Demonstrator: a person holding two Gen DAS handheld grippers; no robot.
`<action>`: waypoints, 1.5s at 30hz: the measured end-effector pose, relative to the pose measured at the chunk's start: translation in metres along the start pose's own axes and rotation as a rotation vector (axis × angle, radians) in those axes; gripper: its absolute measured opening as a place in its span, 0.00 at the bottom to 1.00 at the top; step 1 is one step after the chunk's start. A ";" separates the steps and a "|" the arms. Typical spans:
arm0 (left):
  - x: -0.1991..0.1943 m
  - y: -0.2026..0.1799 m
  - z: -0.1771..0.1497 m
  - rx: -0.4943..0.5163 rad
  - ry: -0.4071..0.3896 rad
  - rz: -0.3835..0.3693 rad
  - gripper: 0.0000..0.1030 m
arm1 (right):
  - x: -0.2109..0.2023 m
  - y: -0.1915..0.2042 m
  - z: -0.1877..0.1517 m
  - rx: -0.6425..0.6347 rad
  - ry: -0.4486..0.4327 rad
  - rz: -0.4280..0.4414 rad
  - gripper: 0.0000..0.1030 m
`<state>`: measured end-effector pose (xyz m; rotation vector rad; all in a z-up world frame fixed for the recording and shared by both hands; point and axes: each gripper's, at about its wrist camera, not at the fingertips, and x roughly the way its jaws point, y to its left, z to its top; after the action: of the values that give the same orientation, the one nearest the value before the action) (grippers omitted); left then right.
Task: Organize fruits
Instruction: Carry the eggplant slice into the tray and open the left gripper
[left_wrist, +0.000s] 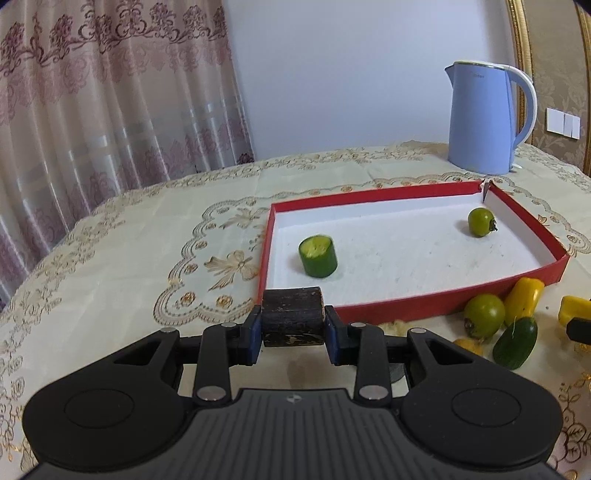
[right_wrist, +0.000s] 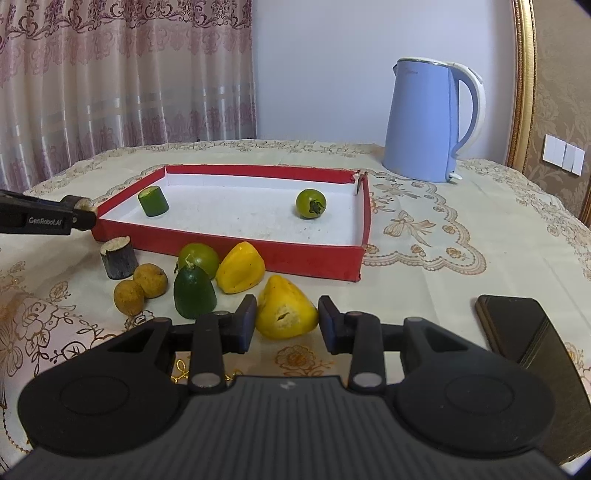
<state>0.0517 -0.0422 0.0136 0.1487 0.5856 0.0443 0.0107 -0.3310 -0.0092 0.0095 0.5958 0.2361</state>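
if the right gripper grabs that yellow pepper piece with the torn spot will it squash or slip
Probably slips a bit: the yellow pepper piece looks glossy and tapers upward between the open right gripper fingers. It may dent, since a torn spot already shows on its front. It looks hollow, so likely light.

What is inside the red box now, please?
The red box holds two things on its white floor: a cut green cucumber piece near the left end and a green tomato near the right end. The near wall hides a strip of floor.
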 end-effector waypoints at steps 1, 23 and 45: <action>0.001 -0.002 0.002 0.004 -0.002 -0.001 0.32 | 0.000 0.000 0.000 0.002 -0.002 -0.001 0.33; 0.042 -0.051 0.042 0.092 -0.001 0.012 0.32 | -0.004 -0.014 0.000 0.049 -0.017 0.014 0.33; 0.107 -0.086 0.068 0.127 0.100 0.015 0.32 | -0.013 -0.028 0.002 0.083 -0.036 0.000 0.33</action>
<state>0.1787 -0.1267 -0.0018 0.2751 0.6869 0.0297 0.0073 -0.3606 -0.0026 0.0942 0.5691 0.2107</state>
